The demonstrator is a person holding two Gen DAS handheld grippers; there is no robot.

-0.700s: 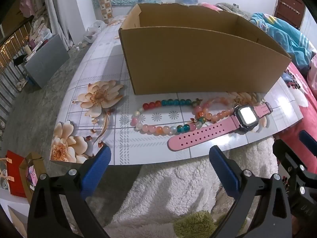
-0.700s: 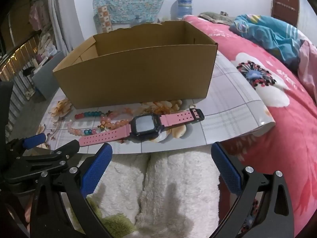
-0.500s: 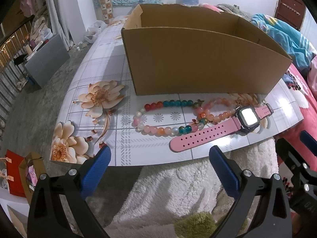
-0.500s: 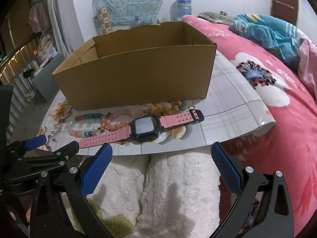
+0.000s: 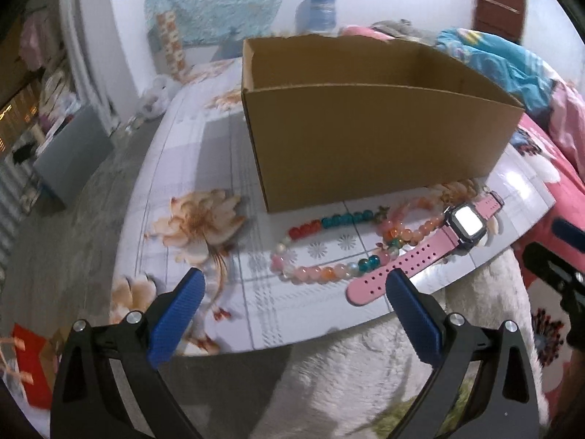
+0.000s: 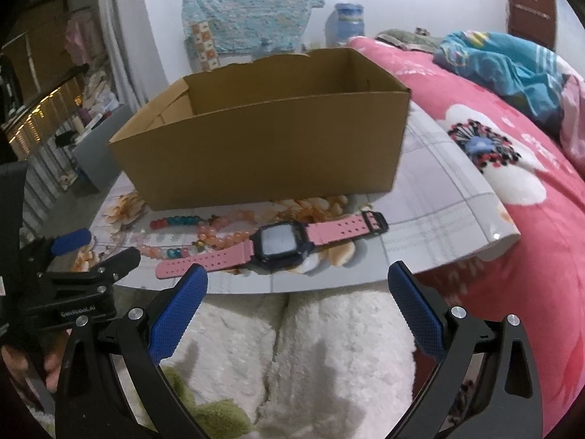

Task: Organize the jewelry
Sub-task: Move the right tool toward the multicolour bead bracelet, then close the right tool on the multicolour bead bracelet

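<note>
A pink-strapped watch (image 5: 431, 247) (image 6: 281, 243) with a dark square face lies on the floral board (image 5: 182, 168) (image 6: 449, 197). Beside it, to the left, lie a bead necklace (image 5: 329, 245) (image 6: 175, 236) of red, teal and pink beads and a peach bead bracelet (image 5: 413, 223) (image 6: 223, 234). Behind them stands an open cardboard box (image 5: 365, 139) (image 6: 263, 146). My left gripper (image 5: 292, 289) hangs open just short of the necklace, nothing between its blue pads. My right gripper (image 6: 296, 285) is open too, near the board's front edge below the watch.
The board rests on a white fluffy blanket (image 6: 310, 358) at the edge of a pink floral bed (image 6: 530, 190). A blue quilt (image 6: 512, 66) lies at the back right. Floor, a grey box (image 5: 69, 153) and shelves are on the left. A water jug (image 5: 316, 11) stands by the far wall.
Both grippers have moved forward towards the board, so the jewelry sits closer to the fingertips. Both stay open.
</note>
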